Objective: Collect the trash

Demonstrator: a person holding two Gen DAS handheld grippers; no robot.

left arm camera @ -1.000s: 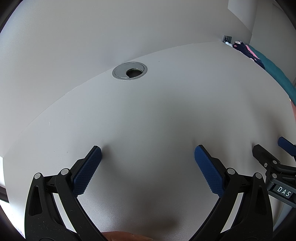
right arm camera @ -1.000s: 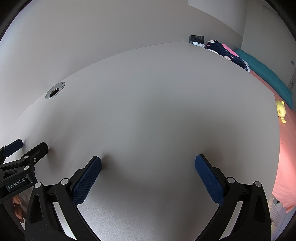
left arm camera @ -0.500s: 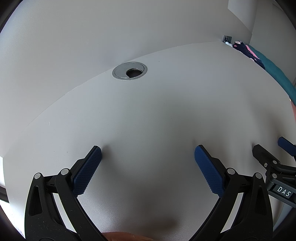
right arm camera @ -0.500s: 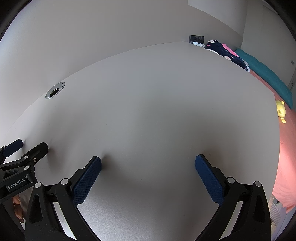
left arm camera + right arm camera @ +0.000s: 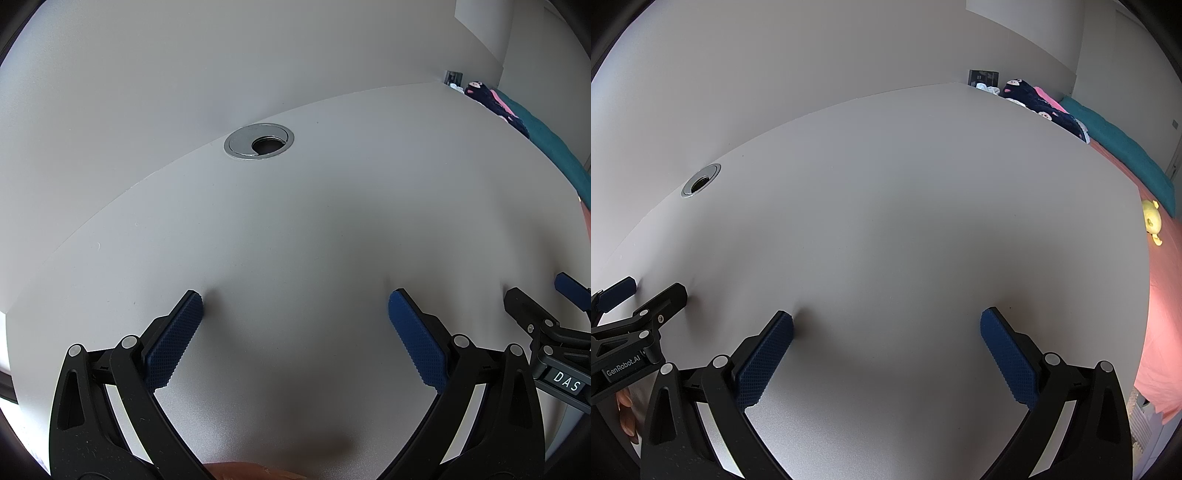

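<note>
**Inspector:** Left wrist view first.

**Assistant:** The left gripper [image 5: 295, 299], black-framed with blue textured pads, has its jaws spread wide, nothing between them, tips low over the pale grey matte desk [image 5: 314, 229]. Ahead, close to the wall, sits a round silver cable grommet [image 5: 259, 141] with a dark opening. At the right edge, part of the right gripper [image 5: 535, 306] shows beside it, a label reading "DAS" on its body. No trash appears in this view.

**Inspector:** Right wrist view?

**Assistant:** The right gripper [image 5: 886, 317] is likewise released, jaws apart and unloaded over the same desk [image 5: 905, 203]. The grommet [image 5: 701, 181] lies well off to the left. The left gripper [image 5: 653, 291] enters at the left edge, marked "GenRobot.AI". This view adds what the other barely shows: beyond the desk's far right side, a pink bed sheet [image 5: 1160, 314], a teal blanket [image 5: 1126, 151], a navy patterned cloth [image 5: 1041, 103] and a small yellow plush toy [image 5: 1151, 219].

**Inspector:** The trash?

**Assistant:** Not seen in either view.
</note>
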